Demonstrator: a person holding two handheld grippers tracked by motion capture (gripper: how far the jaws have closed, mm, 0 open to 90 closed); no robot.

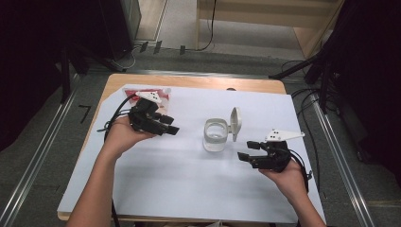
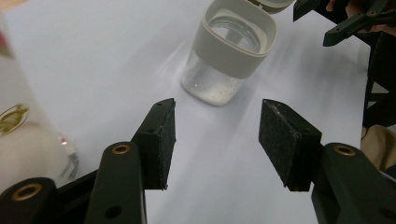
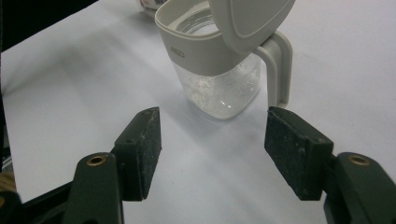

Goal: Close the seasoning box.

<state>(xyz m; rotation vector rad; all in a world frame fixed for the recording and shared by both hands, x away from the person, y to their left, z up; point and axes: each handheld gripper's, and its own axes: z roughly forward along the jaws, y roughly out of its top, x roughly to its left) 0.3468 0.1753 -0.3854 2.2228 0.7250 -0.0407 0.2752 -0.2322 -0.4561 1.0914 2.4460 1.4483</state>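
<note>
Left gripper (image 1: 169, 125): released, jaws apart, nothing between the pads. Sits in the person's left hand over the left half of the white sheet (image 1: 189, 184), nearer the far edge than the near one. Points to the right, toward the jar (image 1: 215, 137), but stays apart from it. In the left gripper view (image 2: 217, 135), looks along both black pads (image 2: 161, 140) at the bare sheet (image 2: 93, 56), with the jar (image 2: 224, 56) farther ahead.

Right gripper (image 1: 246, 150): also released, grasping nothing. Sits in the right hand near the right edge of the surface, just beside the jar on its right and a little nearer the near edge. Points left. In the right gripper view (image 3: 212, 144), shows the pads (image 3: 299, 149) wide apart, with the jar (image 3: 215, 70) ahead of them and not touched.

Jar: clear glass with a pale grey collar, upright close to the middle of the surface, between the two grippers. Seems to hold only a thin sprinkle of grains at the bottom; cannot tell what kind. Lid (image 1: 235, 122) swung open, standing upright on its hinge at the right side of the jar (image 3: 252, 18).

Red and white packet (image 1: 142, 91): lies at the far left corner of the table (image 1: 198, 82), behind the left gripper.
</note>
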